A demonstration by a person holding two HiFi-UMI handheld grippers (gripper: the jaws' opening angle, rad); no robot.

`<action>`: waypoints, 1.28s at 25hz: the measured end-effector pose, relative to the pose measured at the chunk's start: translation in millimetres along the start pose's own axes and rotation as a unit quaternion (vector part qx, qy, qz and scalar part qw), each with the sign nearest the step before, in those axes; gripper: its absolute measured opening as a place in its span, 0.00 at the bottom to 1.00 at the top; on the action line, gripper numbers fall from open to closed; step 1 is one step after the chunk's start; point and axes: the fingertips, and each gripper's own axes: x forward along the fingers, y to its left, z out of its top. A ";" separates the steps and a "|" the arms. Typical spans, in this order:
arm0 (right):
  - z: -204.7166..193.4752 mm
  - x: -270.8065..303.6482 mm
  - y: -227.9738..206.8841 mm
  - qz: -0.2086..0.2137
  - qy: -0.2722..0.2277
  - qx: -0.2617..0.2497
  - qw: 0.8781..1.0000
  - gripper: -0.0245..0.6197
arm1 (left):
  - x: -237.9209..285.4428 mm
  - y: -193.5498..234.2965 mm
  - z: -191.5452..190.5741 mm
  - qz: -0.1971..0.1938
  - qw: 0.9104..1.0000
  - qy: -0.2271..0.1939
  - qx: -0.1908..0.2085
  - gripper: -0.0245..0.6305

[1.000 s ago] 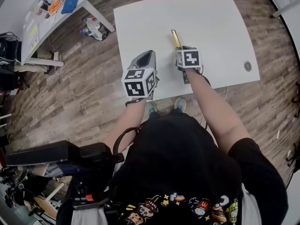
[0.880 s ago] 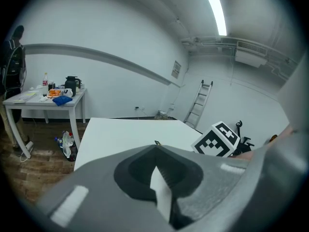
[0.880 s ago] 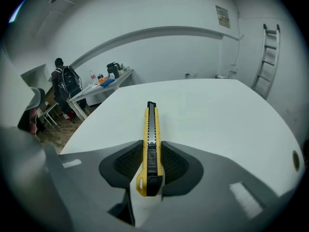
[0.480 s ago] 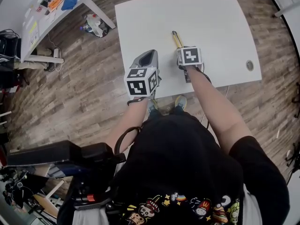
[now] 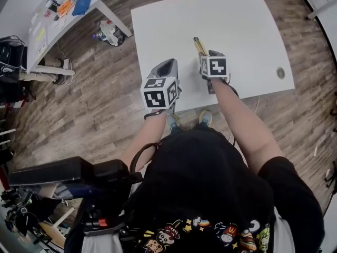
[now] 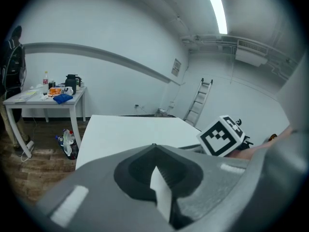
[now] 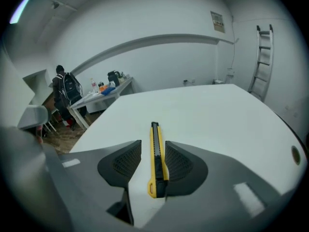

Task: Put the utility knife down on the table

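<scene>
Right tool (image 7: 153,145) released, jaws apart | knife (image 7: 156,164) laid on worktop (image 7: 212,112) between them, against right jaw | left tool (image 6: 157,178) clenched, empty | risk: knife could be dragged if withdrawn askew.

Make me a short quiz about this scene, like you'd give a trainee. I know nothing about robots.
1. Multiple choice: what sits between the jaws of the right gripper? A) a pen B) a yellow utility knife C) nothing
2. True or false: the left gripper has its jaws spread wide around an object.
3. Fill in: the knife's tip points away from the person, across the white ____.

Key: 1 B. 2 False; its jaws are together with nothing between them. 3 table.
</scene>
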 end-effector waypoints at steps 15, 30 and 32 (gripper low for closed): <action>89.3 -209.5 25.9 0.016 -0.273 -0.063 0.960 0.07 | -25.2 -52.7 72.2 -0.053 0.993 -0.077 0.069 0.04; 65.0 -203.3 -38.4 -0.014 -0.254 -0.047 0.966 0.07 | -17.2 -62.5 65.0 -0.021 0.994 -0.079 0.070 0.04; 66.5 -202.6 -39.1 -0.012 -0.252 -0.046 0.967 0.07 | -17.6 -61.3 65.4 -0.017 0.995 -0.077 0.068 0.04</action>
